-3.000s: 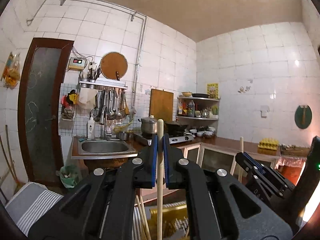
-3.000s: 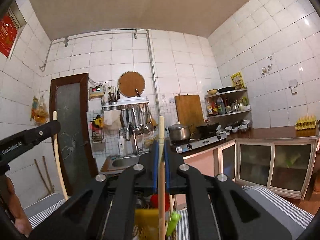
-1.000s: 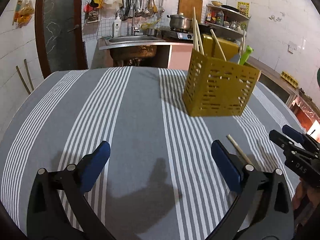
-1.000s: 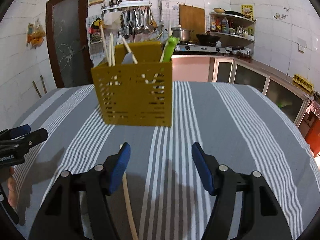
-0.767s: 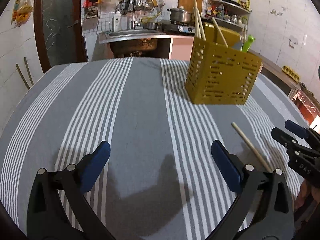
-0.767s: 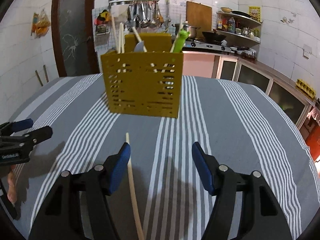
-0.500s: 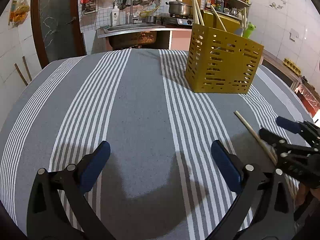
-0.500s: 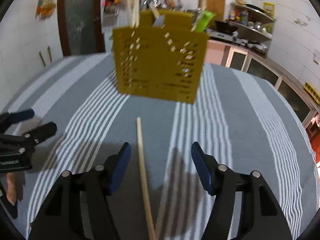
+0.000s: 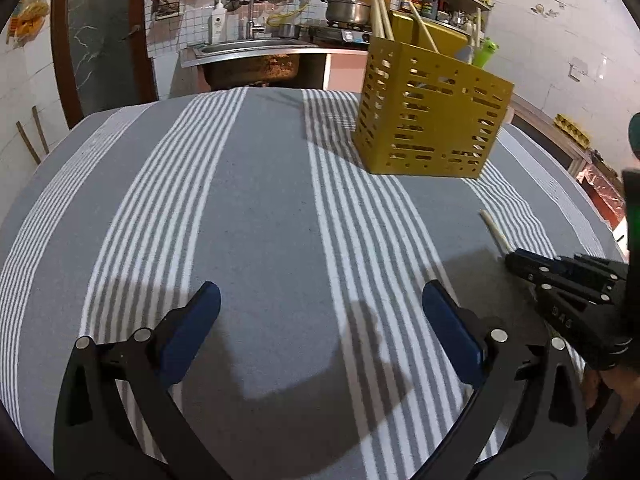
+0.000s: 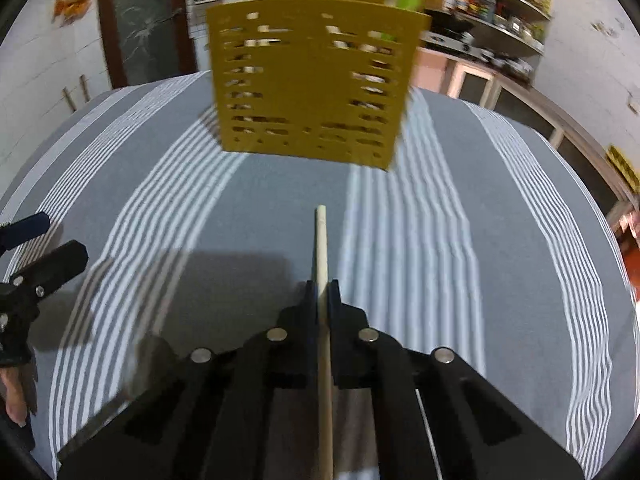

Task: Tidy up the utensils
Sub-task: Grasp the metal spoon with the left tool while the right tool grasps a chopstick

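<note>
1. My right hand-held gripper (image 10: 323,286) has just been closing, and its pads now pinch a pale wooden chopstick (image 10: 322,248) across its shaft, with the free end sticking out ahead of the fingertips toward the holder.
2. The chopstick looks thin, straight and light-coloured, round in section, with a blunt end. In the left wrist view that end shows just beyond the right hand-held gripper, lying low over the cloth; I cannot tell whether it touches the cloth or is just clear of it.
3. My left hand-held gripper (image 9: 320,308) is spread wide and carries nothing, hanging over a bare patch of the grey-and-white striped cloth on the tabletop (image 9: 256,216).
4. I judge the task well along: I see no other loose utensil on the cloth in either view, so this chopstick seems to be the last one out.
5. What is left, as I read it, is to lift it, tip it upright and drop it into the holder.
6. Farther off stands the yellow perforated utensil holder (image 10: 312,80), upright on the tabletop, well apart from the chopstick's tip.
7. It already holds several wooden sticks (image 9: 378,0) and a green-handled utensil (image 9: 486,50) poking above its rim.
</note>
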{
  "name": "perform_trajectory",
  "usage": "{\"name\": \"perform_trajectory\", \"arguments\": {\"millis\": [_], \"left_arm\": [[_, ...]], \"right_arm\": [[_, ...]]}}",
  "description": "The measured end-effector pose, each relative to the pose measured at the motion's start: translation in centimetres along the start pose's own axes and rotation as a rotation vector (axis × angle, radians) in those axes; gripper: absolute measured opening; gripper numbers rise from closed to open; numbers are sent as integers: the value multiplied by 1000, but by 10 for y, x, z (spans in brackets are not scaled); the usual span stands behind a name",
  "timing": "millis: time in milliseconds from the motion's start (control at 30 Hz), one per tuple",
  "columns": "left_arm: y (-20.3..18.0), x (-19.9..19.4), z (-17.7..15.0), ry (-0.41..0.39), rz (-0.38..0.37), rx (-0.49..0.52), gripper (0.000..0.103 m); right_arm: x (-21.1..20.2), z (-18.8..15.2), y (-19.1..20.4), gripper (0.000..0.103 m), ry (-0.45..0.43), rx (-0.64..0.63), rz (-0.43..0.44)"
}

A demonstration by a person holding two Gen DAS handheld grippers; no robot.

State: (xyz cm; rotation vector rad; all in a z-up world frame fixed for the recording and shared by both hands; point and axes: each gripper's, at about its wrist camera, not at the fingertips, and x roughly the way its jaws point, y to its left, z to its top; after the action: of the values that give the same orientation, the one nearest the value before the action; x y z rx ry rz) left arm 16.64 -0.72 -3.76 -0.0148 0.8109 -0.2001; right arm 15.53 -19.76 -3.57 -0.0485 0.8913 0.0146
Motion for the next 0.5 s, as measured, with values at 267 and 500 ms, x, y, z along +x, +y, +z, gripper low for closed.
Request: {"name": "perform_trajectory", "arguments": {"millis": [267,500], "left_arm": [[-34,-4,-11,45,-83,94,98],[-72,-4,-22,102,-125,192,98]], "right_arm": [[-25,-30,-31,6,6,98,-45],[-21,-35,-52,6,19,168,-15]]}}
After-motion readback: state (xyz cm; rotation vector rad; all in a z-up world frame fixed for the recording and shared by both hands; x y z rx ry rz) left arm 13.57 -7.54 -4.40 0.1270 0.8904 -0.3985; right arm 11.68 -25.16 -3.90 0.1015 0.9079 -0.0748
